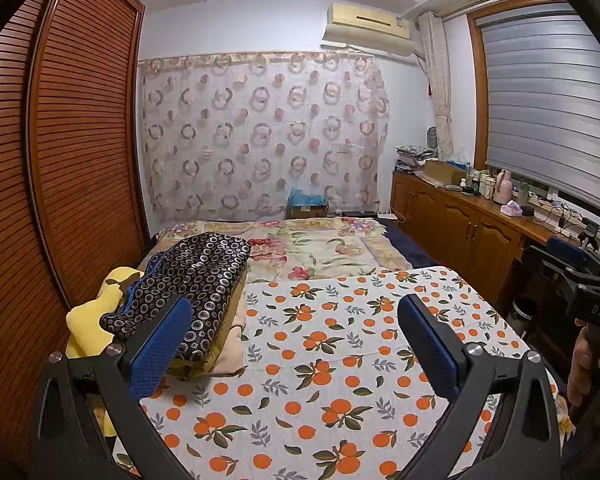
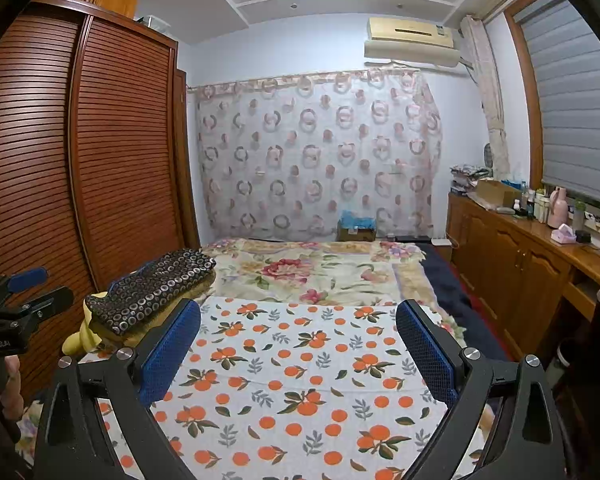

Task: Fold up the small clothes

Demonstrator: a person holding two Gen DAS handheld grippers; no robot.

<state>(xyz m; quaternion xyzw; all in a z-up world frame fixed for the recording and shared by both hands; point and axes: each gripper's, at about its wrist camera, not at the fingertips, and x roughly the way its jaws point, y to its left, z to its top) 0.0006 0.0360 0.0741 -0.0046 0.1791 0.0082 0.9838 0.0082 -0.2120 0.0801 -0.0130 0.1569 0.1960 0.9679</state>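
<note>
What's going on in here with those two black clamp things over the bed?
A person is holding a two-finger gripper in each hand above an orange-print cloth spread on the bed. Both the left gripper and the right gripper are open and hold nothing. A pile of clothes, topped by a dark piece with a ring pattern, sits at the left edge of the cloth beside the wardrobe. No garment lies on the open part of the cloth.

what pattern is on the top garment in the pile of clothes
Dark fabric covered in small pale rings; clearest in the left wrist view.
</note>
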